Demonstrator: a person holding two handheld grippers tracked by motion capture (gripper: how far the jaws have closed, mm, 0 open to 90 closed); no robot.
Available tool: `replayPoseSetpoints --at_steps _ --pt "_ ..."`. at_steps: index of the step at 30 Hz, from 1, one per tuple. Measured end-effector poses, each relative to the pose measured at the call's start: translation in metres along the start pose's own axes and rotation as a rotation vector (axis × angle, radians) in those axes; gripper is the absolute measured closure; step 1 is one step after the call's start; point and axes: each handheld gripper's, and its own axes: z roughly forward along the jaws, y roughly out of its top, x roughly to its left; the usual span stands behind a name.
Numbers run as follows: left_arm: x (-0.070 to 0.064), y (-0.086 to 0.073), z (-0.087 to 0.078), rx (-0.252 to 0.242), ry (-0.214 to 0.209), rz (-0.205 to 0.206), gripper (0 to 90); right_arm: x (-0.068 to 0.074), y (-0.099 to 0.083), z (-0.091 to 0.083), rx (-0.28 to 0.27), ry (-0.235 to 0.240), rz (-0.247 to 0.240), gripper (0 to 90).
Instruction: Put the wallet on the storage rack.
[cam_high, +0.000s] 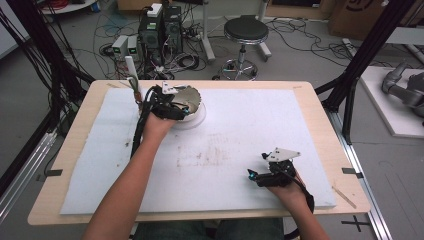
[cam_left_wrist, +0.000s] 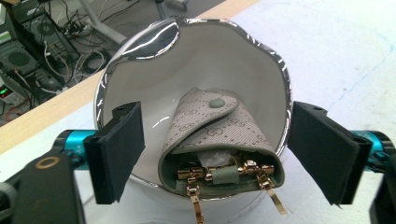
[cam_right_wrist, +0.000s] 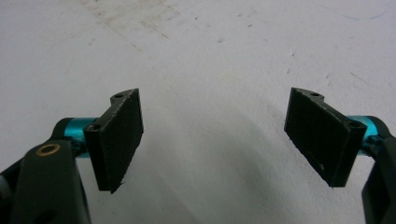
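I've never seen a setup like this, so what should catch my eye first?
A shiny silver-rimmed bowl sits at the far left of the white mat, holding a patterned pouch with gold zipper pulls. The open left gripper straddles the bowl, while the right gripper hovers open over bare mat.

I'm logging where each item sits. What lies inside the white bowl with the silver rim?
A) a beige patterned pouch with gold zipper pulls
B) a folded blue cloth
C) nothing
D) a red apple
A: the left gripper view shows a beige monogram pouch lying in the bowl, gold zipper pulls at its near end.
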Motion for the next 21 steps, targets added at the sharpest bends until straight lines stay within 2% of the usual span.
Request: replayPoseSetpoints --at_steps 4,5,11,12,14,19,21 --pt "-0.001 0.000 -0.005 -0.014 -0.019 -0.005 18.6 0.001 0.001 0.000 -0.001 0.000 -0.001 19.9" --pt "-0.002 0.001 -0.008 -0.028 -0.036 -0.007 18.1 0.001 0.001 0.000 -0.001 0.000 0.000 19.9" --pt "-0.002 0.000 -0.020 -0.048 -0.055 -0.003 16.9 0.001 0.004 0.002 -0.006 0.002 -0.005 19.9" --pt "-0.001 -0.002 -0.024 -0.061 -0.078 -0.009 16.9 0.002 0.005 0.002 -0.010 0.002 -0.004 19.9" --pt "0.003 -0.006 -0.030 -0.069 -0.097 -0.015 17.0 0.003 0.006 0.003 -0.010 0.001 -0.005 19.9" --pt "0.012 -0.017 -0.040 -0.075 -0.110 -0.025 17.0 0.002 0.009 0.005 -0.011 0.001 -0.008 19.9" --pt "0.016 -0.025 -0.049 -0.095 -0.127 -0.036 17.0 0.000 0.010 0.006 -0.014 -0.006 -0.005 19.9"
